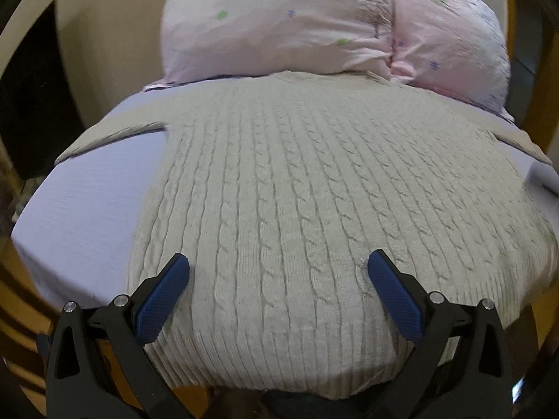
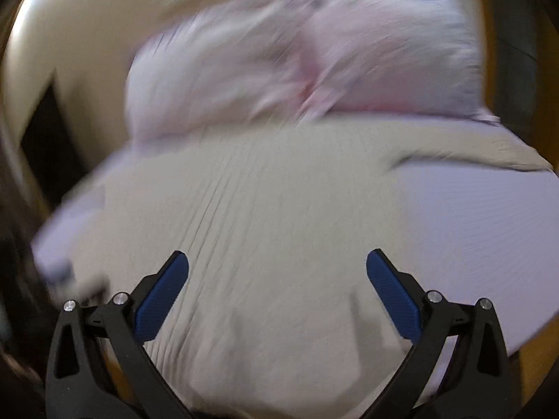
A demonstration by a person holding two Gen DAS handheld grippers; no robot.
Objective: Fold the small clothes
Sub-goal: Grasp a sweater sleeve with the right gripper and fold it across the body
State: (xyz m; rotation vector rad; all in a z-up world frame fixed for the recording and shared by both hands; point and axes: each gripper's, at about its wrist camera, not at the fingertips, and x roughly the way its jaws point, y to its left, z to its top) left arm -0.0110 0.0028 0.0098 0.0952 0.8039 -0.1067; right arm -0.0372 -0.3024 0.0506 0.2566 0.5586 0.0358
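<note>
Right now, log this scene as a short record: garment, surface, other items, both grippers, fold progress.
garment: beige cable-knit sweater, spread flat, hem toward the cameras, sleeves out to both sides
surface: lilac sheet on a bed
other items: pink floral pillow at the sweater's far end, touching or overlapping its top edge
left gripper: open, over the hem, holding nothing
right gripper: open, over the sweater, holding nothing; view motion-blurred
fold progress: no fold visible yet

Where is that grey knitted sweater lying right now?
The sweater lies spread flat on the lilac bedsheet, filling the middle of both wrist views, its far edge at the pink pillow.
</note>
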